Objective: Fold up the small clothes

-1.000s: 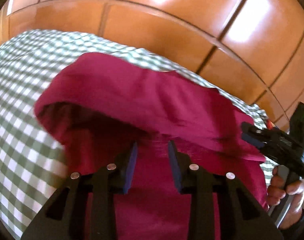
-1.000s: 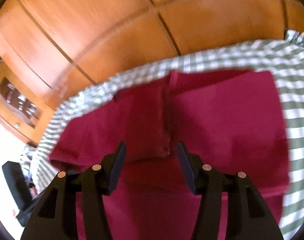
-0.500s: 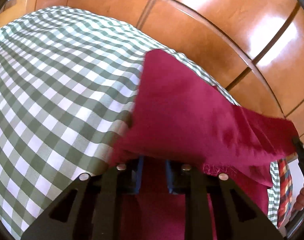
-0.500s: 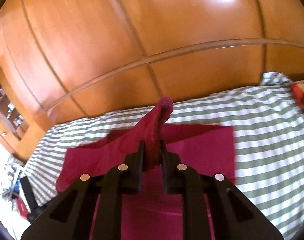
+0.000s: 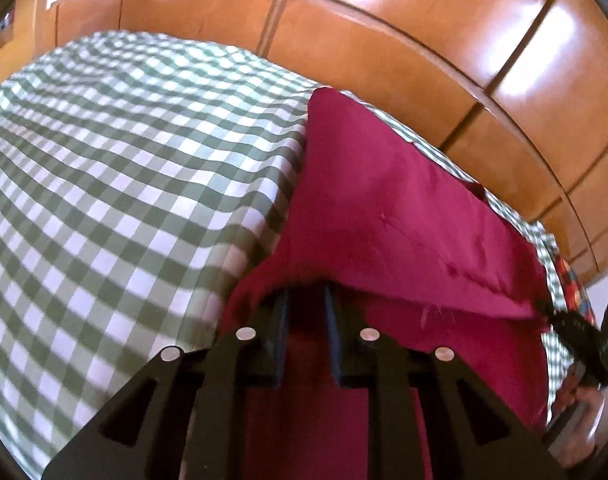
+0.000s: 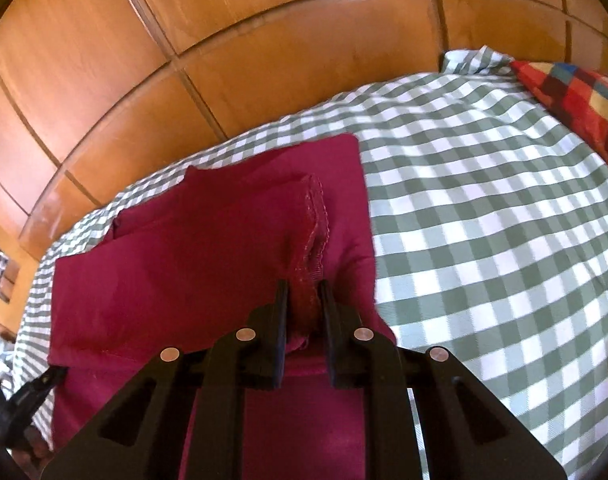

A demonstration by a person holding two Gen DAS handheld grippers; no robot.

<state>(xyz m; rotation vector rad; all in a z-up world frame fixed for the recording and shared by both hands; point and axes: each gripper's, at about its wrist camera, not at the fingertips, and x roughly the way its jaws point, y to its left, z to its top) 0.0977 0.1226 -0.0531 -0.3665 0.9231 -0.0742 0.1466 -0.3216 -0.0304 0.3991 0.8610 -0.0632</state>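
A dark red garment (image 5: 384,208) lies on a bed with a green and white checked sheet (image 5: 124,184). My left gripper (image 5: 307,300) is shut on the garment's near edge, which drapes over the fingertips and is lifted off the sheet. In the right wrist view the same garment (image 6: 184,248) lies partly folded. My right gripper (image 6: 303,290) is shut on a bunched, stitched hem of it and holds that fold above the lower layer. The right gripper also shows at the right edge of the left wrist view (image 5: 580,340).
A glossy wooden panelled wall (image 5: 384,40) runs along the far side of the bed. A multicoloured checked pillow (image 6: 580,100) lies at the right end of the sheet (image 6: 504,220). The left gripper shows at the lower left of the right wrist view (image 6: 28,400).
Both grippers closed on the garment's edge, lifted it and carried it across the lower layer. The fold now sits lower than half a second ago.
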